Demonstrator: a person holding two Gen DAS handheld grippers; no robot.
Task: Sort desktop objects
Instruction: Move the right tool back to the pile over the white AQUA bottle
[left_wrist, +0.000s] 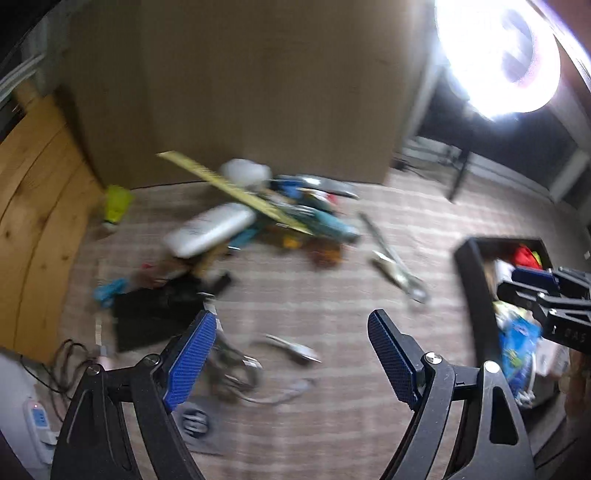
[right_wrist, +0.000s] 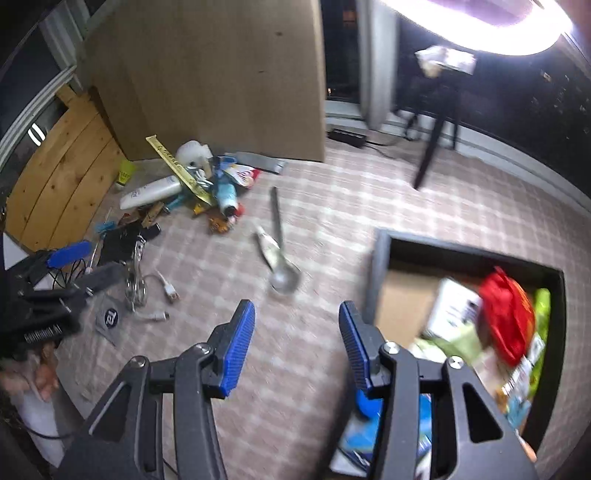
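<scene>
Both tongs, left gripper (left_wrist: 291, 354) and right gripper (right_wrist: 297, 345), gaped empty. Beyond the right one, the ladle (right_wrist: 279, 243) lay handle-away, bowl toward the box (right_wrist: 380, 266); bare cloth surrounded it.

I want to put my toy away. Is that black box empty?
Not empty. The black box already holds a red bag and other packets.

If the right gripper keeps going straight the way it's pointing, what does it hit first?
Probably the metal spoon, lying on the checkered tablecloth just beyond the open right gripper. Nothing shows between the fingertips and it, though depth is hard to judge and the frame is blurred.
</scene>
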